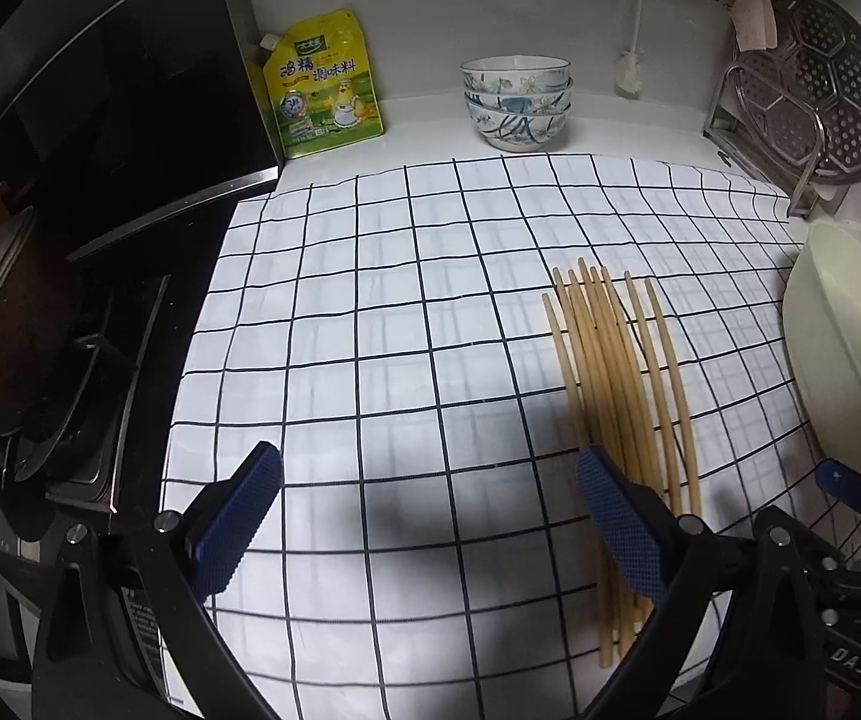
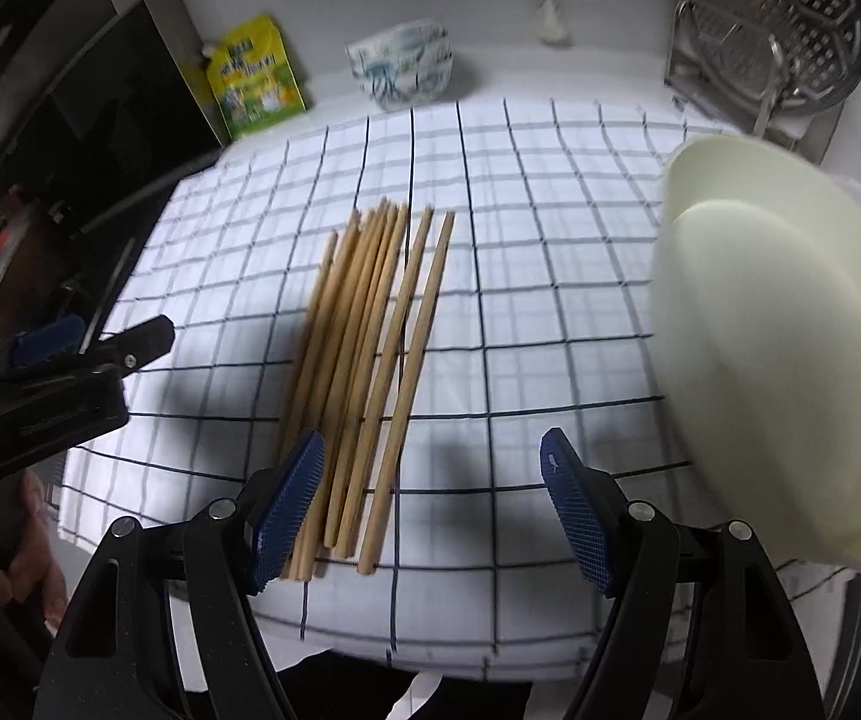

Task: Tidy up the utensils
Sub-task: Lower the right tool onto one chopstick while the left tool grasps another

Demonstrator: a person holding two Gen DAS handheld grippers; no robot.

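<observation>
While the black cooktop with its dark pan (image 1: 4, 336) fills the far left of the left wrist view, a white cloth with a dark blue grid (image 1: 370, 312) covers the counter beside it. At the back, against the wall, a yellow seasoning pouch (image 1: 325, 84) stands upright, and to its right sits a stack of white bowls with blue floral patterns (image 1: 517, 99), well apart from the pouch. The left gripper (image 1: 430, 522) hangs over the near part of the cloth with its blue-padded fingers (image 1: 232, 525) spread wide and nothing between them; its right finger overlaps the near ends of a bundle of pale wooden chopsticks (image 1: 616, 372), though contact cannot be judged. The chopsticks lie flat on the cloth, roughly parallel, two of them slightly apart on the right side of the bundle. Further right, the right gripper (image 2: 433, 510) is likewise wide open and empty, its left finger over the near ends of the same chopsticks. A pale cream plastic bowl (image 2: 790, 348) leans tilted at the right edge of the cloth, and behind it a perforated steel steamer plate (image 1: 826, 90) stands in a metal rack. The right wrist view is somewhat blurred.
</observation>
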